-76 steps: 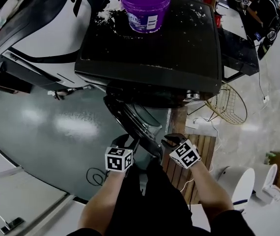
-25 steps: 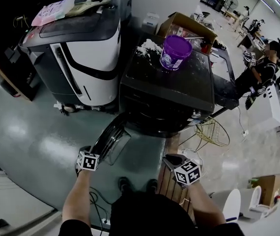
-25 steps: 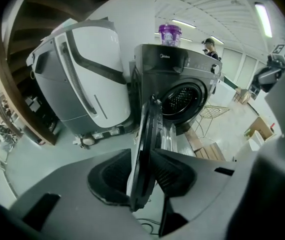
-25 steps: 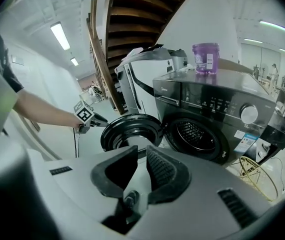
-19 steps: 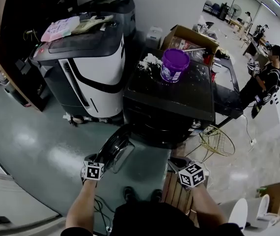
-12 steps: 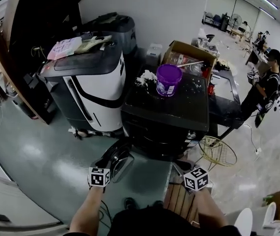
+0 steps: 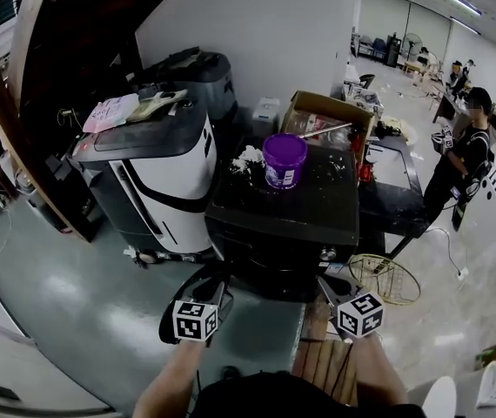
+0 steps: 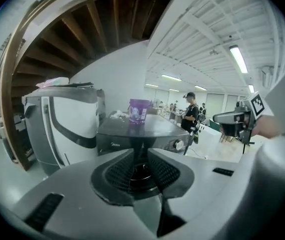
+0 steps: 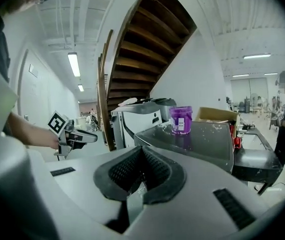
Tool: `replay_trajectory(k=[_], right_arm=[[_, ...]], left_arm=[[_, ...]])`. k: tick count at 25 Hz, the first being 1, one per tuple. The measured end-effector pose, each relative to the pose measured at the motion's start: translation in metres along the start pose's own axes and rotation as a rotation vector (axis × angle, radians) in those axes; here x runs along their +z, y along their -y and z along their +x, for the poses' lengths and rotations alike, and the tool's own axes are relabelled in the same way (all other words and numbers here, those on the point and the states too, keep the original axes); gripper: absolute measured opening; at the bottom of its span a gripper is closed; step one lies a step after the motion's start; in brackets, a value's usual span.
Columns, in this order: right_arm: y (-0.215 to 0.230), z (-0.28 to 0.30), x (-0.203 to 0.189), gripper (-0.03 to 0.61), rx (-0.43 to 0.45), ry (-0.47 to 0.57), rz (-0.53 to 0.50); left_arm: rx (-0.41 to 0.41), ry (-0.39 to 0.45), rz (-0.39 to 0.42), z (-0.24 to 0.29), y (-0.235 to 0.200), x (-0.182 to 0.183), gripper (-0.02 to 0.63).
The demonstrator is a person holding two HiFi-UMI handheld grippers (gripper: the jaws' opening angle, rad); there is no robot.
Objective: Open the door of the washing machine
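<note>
Progress: door (image 7: 183, 290) of washing machine (image 7: 283, 207) hangs swung open at its front; task looks done | left tool (image 7: 216, 293): jaws just closing, narrow gap, empty | right tool (image 7: 333, 287): jaws together, empty | remaining: nothing

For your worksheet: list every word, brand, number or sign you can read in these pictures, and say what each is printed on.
"Midea": front panel of the black washing machine, faint.
Label on the purple tub: too small to read.
Print on the pink packet: blurred, unreadable.
</note>
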State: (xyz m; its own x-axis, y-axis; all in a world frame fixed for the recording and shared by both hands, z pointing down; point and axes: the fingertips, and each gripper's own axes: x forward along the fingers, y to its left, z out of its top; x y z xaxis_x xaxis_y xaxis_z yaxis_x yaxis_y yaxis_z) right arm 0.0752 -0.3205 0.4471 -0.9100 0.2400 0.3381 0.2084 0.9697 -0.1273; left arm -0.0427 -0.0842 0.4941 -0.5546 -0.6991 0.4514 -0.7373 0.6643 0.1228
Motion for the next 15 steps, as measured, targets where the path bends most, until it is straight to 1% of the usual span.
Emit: replay_trajectory(k=[3, 6, 7, 11, 15], right_arm=[[-0.006, -0.004, 0.026, 0.015, 0.011, 0.058, -0.015], [-0.015, -0.009, 0.048, 0.015, 0.022, 0.108, -0.024], [-0.019, -0.01, 0.055, 0.015, 0.024, 0.124, -0.027], [-0.029, -0.021, 0.085, 0.015, 0.014, 0.195, -0.038], [-0.04, -0.034, 0.114, 0.015, -0.014, 0.259, -0.098]], left_arm=[[-0.047, 0.051, 0.037, -0.001, 0.019, 0.032, 0.091], [-0.065, 0.11, 0.104, -0.006, 0.033, 0.065, 0.091], [-0.074, 0.131, 0.114, -0.008, 0.038, 0.075, 0.091], [-0.128, 0.216, 0.089, -0.023, 0.05, 0.113, 0.086], [-0.14, 0.278, 0.127, -0.043, 0.053, 0.143, 0.064]])
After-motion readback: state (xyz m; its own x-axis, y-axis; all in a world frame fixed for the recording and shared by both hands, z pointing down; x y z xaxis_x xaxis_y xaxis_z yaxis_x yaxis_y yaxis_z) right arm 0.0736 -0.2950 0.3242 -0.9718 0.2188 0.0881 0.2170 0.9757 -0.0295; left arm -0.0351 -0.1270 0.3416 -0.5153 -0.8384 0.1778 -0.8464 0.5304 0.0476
